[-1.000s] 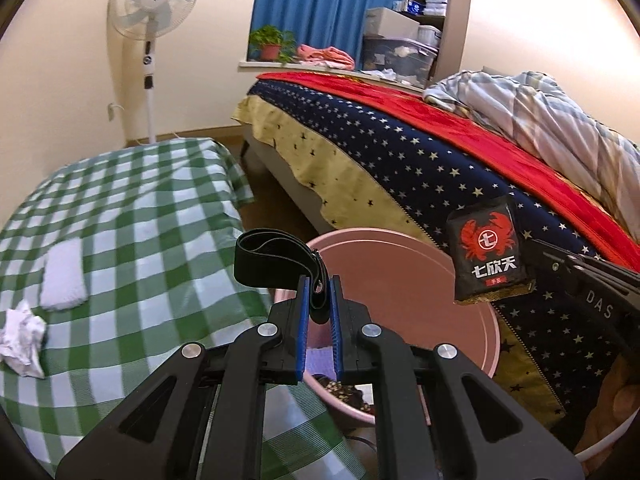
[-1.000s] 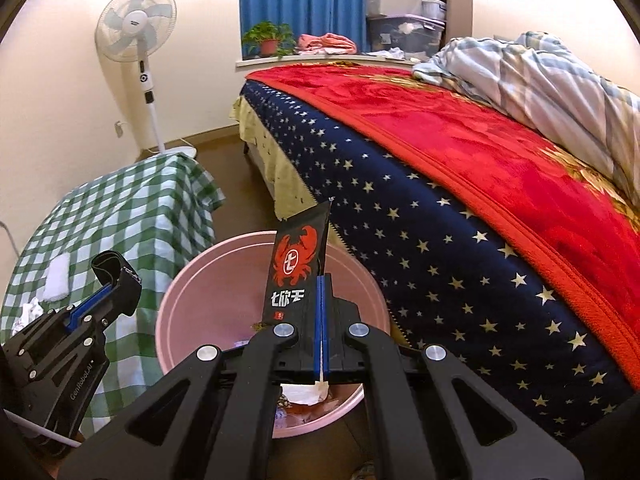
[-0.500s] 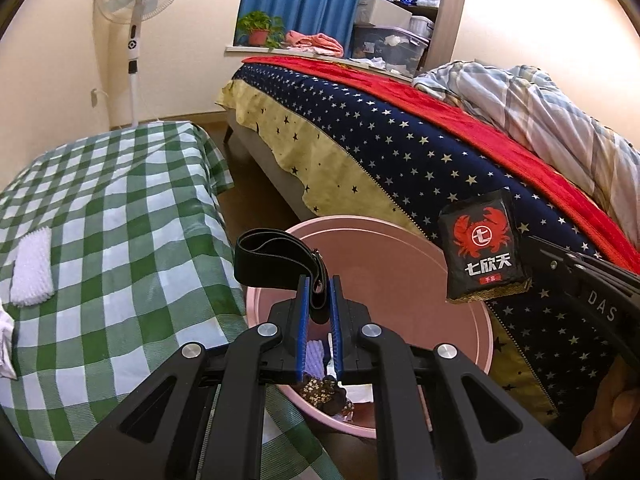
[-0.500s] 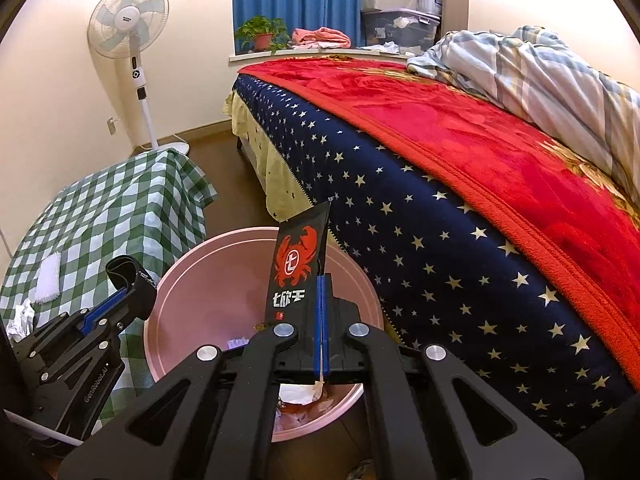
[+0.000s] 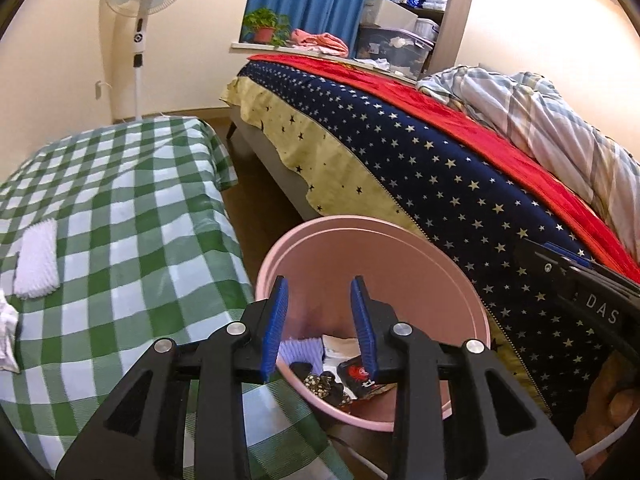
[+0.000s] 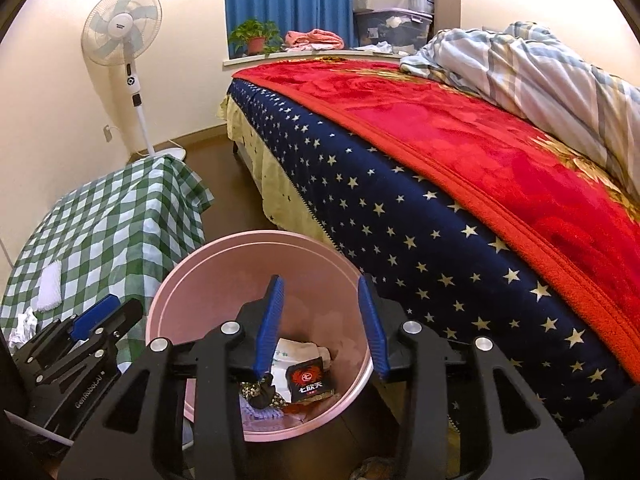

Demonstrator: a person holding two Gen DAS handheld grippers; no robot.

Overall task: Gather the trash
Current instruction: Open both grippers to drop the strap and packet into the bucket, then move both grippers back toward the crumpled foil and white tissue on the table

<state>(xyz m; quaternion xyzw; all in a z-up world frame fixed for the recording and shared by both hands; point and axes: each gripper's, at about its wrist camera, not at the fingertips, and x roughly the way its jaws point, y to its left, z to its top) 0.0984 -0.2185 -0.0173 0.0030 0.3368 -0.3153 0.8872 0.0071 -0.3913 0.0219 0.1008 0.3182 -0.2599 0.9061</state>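
A pink bucket (image 5: 460,280) (image 6: 176,280) stands on the floor between the table and the bed. Inside lie a black snack packet with a red crab (image 6: 307,382) (image 5: 356,374), a dark strap (image 6: 262,394) and other scraps. My left gripper (image 5: 320,284) hovers over the bucket, its jaws opening, nothing between its blue pads. My right gripper (image 6: 318,284) hangs above the bucket too, jaws opening and empty. In the right wrist view the left gripper (image 6: 104,314) shows at lower left. A crumpled white tissue (image 5: 6,332) (image 6: 24,326) lies on the table.
The table with a green checked cloth (image 5: 120,200) (image 6: 112,216) is on the left, with a white brush (image 5: 36,258) on it. A bed with a starry blue cover (image 5: 440,184) and red blanket (image 6: 460,132) runs along the right. A standing fan (image 5: 140,8) is by the wall.
Both grippers have opened. The black strap dropped from the left one and the crab packet from the right one; both now lie in the pink bucket.
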